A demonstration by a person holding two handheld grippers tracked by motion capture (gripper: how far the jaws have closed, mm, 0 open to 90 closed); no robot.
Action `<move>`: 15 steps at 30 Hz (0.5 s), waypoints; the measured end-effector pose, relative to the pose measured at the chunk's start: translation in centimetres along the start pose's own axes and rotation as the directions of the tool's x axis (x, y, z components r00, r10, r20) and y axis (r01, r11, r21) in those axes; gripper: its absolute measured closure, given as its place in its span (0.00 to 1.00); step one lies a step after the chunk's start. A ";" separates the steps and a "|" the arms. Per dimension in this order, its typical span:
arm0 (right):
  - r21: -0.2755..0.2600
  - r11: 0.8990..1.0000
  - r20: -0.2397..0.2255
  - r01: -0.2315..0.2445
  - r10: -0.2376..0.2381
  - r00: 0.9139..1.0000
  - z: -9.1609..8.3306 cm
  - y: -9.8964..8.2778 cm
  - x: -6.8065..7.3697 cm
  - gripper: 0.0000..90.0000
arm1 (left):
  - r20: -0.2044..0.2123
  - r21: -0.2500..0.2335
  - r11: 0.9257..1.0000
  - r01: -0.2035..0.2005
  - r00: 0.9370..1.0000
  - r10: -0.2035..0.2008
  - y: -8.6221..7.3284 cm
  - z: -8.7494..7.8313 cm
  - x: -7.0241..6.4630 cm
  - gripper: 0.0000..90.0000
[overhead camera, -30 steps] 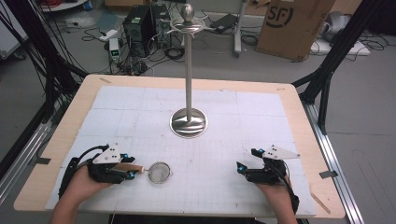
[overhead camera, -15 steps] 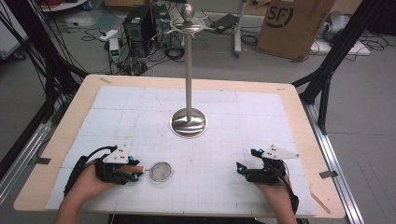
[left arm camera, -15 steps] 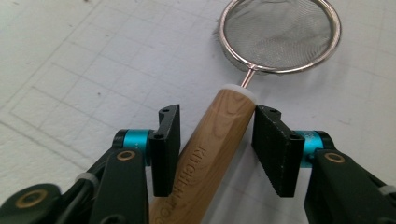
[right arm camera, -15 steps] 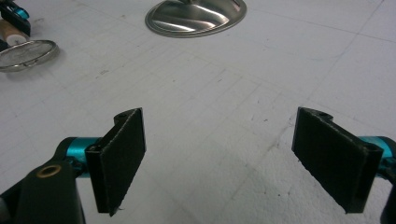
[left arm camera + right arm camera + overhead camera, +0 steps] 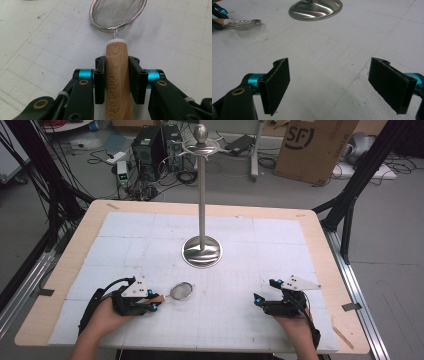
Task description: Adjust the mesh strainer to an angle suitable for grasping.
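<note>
Since a second ago, my left claw point(image 5: 154, 304) had slid a bit to the right along the near edge of the tabletop point(image 5: 60, 285), carrying the little mesh strainer point(image 5: 181, 291) with it, while my right claw point(image 5: 264, 295) basically hadn't budged. Left claw was pinched tight on the strainer's wooden handle point(image 5: 117, 75), jaws pressing it from both sides, with the mesh bowl point(image 5: 117, 13) sticking out ahead just over the white mat. Right claw point(image 5: 337, 85) was spread wide with nothing between the jaws, low over the mat near my side. Tall metal stand point(image 5: 201, 195) sat mid-table on its round base point(image 5: 315, 8), well apart from both claws.
</note>
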State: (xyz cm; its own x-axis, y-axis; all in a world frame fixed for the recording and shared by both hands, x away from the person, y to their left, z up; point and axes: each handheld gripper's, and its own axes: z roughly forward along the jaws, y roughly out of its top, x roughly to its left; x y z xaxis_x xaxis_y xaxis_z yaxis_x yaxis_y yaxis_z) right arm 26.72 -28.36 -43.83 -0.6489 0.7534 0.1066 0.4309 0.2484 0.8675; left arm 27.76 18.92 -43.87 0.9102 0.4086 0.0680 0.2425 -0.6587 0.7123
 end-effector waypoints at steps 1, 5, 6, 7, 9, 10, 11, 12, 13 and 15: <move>-0.002 1.000 0.001 0.003 -0.003 1.000 0.0 0.0 0.0 0.18 | 0.002 -0.001 1.000 0.003 1.000 -0.003 0.1 0.0 0.0 0.77; -0.005 1.000 0.003 0.001 -0.001 1.000 -0.1 0.0 0.0 0.18 | 0.015 -0.003 1.000 0.005 1.000 -0.005 0.1 0.0 -0.1 0.71; -0.005 1.000 0.003 0.001 -0.001 1.000 -0.1 0.0 -0.1 0.18 | 0.015 -0.006 1.000 0.010 1.000 -0.010 0.0 0.0 -0.1 0.71; -0.005 1.000 0.003 0.000 0.000 1.000 -0.1 0.0 -0.1 0.18 | 0.016 -0.015 1.000 0.014 1.000 -0.014 0.0 -0.1 -0.1 0.71; -0.004 1.000 0.001 0.004 -0.004 1.000 -0.2 0.0 -0.1 0.18 | 0.015 -0.015 1.000 0.019 1.000 -0.018 -0.1 -0.4 0.0 0.70; -0.004 1.000 0.001 0.004 -0.004 1.000 -0.2 0.0 -0.1 0.18 | 0.018 -0.021 1.000 0.022 1.000 -0.021 -0.2 -0.5 0.0 0.70; -0.004 1.000 0.001 0.003 -0.003 1.000 -0.2 0.0 -0.1 0.18 | 0.017 -0.022 1.000 0.021 1.000 -0.021 -0.3 -0.7 0.1 0.70; -0.005 1.000 0.002 0.001 -0.001 1.000 -0.2 0.0 -0.1 0.18 | 0.017 -0.023 0.999 0.023 1.000 -0.022 -0.4 -0.8 0.1 0.70; -0.007 1.000 0.002 0.004 -0.004 1.000 -0.2 0.0 -0.1 0.18 | 0.017 -0.019 1.000 0.020 1.000 -0.020 -0.4 -0.9 0.1 0.70; -0.006 1.000 0.000 0.000 0.000 1.000 -0.2 0.0 0.0 0.18 | 0.019 -0.017 1.000 0.017 1.000 -0.017 -0.6 -1.1 0.1 0.70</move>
State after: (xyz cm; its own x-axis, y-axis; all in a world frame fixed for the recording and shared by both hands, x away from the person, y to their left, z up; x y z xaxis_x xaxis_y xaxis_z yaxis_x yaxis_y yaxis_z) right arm 26.64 -28.51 -43.71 -0.6488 0.7534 0.1067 0.4271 0.2445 0.8705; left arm 27.35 20.07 -43.50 0.9122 0.4076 0.0426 0.2524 -0.6405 0.7253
